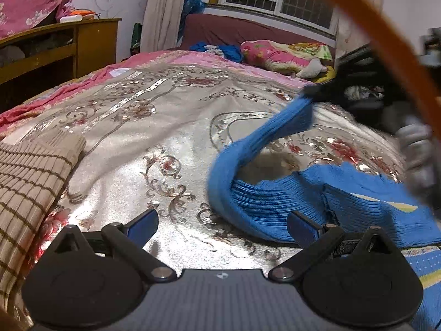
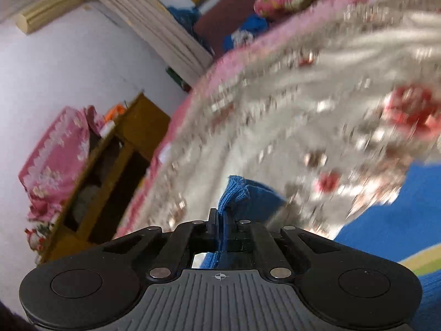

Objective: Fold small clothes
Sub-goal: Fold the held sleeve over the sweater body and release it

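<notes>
A blue knit sweater (image 1: 344, 207) lies on the bed at the right of the left wrist view. Its sleeve (image 1: 278, 127) is lifted and stretched up to the right. My right gripper (image 1: 322, 91) is shut on the sleeve's cuff above the bedspread; in the right wrist view the cuff (image 2: 237, 190) sticks out between its closed fingers (image 2: 220, 220). That view is tilted and blurred. My left gripper (image 1: 223, 224) is open and empty, low over the bedspread, its right finger beside the sweater's body.
The bed has a shiny silver floral bedspread (image 1: 154, 127). A beige striped knit garment (image 1: 30, 176) lies at the left. Pillows (image 1: 278, 55) and blue cloth (image 1: 217, 49) sit at the headboard. A wooden shelf (image 1: 55, 49) stands left of the bed.
</notes>
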